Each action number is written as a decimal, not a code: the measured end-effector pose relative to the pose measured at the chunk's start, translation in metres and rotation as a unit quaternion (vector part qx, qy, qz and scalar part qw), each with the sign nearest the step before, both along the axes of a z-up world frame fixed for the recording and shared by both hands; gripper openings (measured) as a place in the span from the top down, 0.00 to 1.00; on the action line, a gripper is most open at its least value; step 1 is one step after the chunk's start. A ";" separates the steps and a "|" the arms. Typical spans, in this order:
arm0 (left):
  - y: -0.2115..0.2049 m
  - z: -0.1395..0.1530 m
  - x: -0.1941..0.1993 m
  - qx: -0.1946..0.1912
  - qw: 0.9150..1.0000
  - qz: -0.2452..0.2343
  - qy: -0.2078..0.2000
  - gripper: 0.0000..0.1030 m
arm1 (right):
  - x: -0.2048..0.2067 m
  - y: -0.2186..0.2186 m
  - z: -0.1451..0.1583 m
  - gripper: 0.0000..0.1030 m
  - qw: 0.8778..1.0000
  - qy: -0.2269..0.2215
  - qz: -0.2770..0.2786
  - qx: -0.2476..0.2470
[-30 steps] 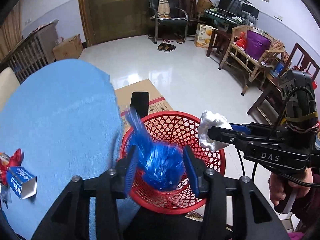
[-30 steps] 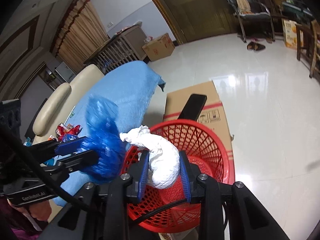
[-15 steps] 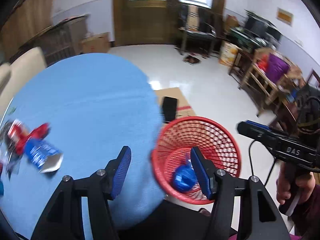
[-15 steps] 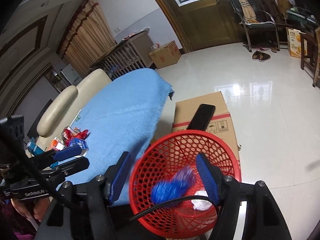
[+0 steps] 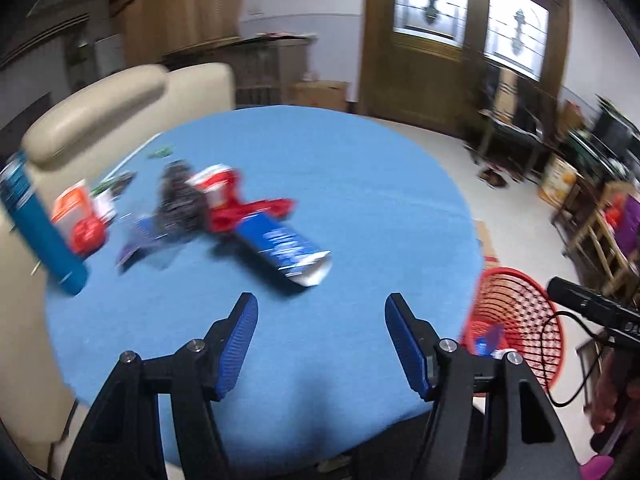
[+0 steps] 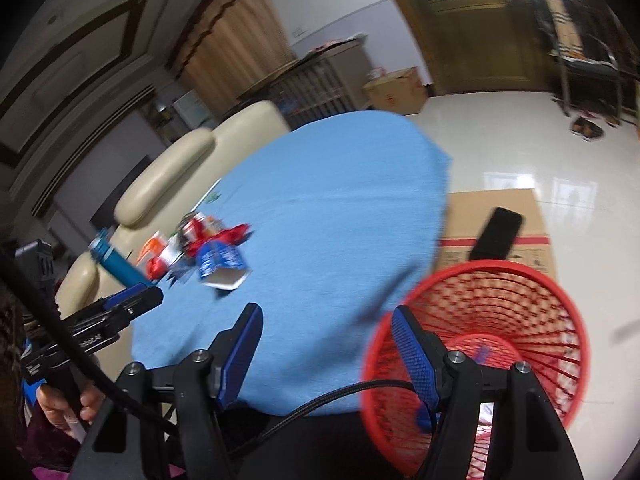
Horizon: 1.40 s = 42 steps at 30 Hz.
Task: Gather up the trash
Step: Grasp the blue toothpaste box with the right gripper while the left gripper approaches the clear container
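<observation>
Both grippers are empty: left gripper [image 5: 321,330] still opening, nearer the blue carton [image 5: 284,251] lying diagonally just above it; right gripper [image 6: 326,350] open.

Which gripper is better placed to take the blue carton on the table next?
Left gripper: jaws opening, empty, aimed at the blue carton. The right gripper sits nearer the red basket.

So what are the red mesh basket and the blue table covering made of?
The red mesh basket looks like moulded plastic: glossy rim, thin open lattice. The blue table covering seems to be matte woven cloth, draping softly over the edge; blur hides the weave.
</observation>
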<state>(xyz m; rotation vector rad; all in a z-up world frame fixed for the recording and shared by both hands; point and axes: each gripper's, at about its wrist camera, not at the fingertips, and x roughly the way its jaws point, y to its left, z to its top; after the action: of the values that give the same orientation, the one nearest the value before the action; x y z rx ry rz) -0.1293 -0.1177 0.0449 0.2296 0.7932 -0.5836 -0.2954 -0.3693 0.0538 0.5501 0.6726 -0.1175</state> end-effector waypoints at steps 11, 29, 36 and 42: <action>0.131 -0.022 0.053 -0.020 0.987 0.160 0.029 0.35 | 0.072 0.061 0.009 0.31 0.995 0.014 0.099 -0.027; 0.148 -0.024 0.128 -0.035 0.984 0.171 0.035 0.24 | 0.213 0.102 -0.026 0.31 0.983 0.068 0.167 -0.042; 0.137 -0.027 0.169 -0.052 0.982 0.169 0.058 0.24 | 0.250 0.125 -0.039 0.31 0.975 0.088 0.195 -0.054; 0.129 -0.030 0.202 -0.079 0.976 0.185 0.087 0.24 | 0.267 0.151 -0.052 0.31 0.967 0.107 0.199 -0.117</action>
<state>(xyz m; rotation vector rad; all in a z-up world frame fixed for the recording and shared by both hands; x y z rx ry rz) 0.0725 0.0117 0.0149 -0.1174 0.9274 -0.3142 -0.0284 -0.2179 0.0021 0.1686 0.9532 0.1227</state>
